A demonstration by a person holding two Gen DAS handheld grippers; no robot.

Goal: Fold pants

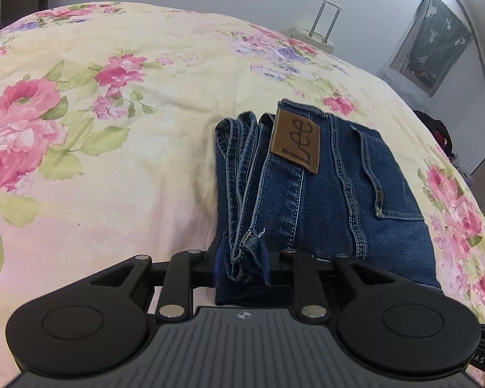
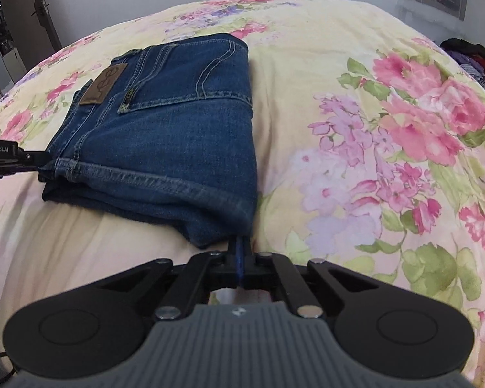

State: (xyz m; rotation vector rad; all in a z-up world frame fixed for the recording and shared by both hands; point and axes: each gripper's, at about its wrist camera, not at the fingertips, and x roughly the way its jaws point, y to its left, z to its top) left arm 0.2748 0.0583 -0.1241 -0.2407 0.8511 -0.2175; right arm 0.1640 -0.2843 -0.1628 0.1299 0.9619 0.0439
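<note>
Folded jeans [image 2: 165,123] are lying on the floral bed [image 2: 339,97]. The left gripper [image 1: 241,263] is pinching their layered corner; the right gripper [image 2: 241,266] is sitting pressed together at the near corner, which is hiding its tips.

The folded jeans [image 2: 158,123] lie on the floral bedspread [image 2: 355,135], their brown leather patch [image 2: 104,84] facing up. The right claw [image 2: 241,258] sits at the jeans' near corner, fingers pressed together. The left claw [image 2: 32,158] touches their left edge.
</note>
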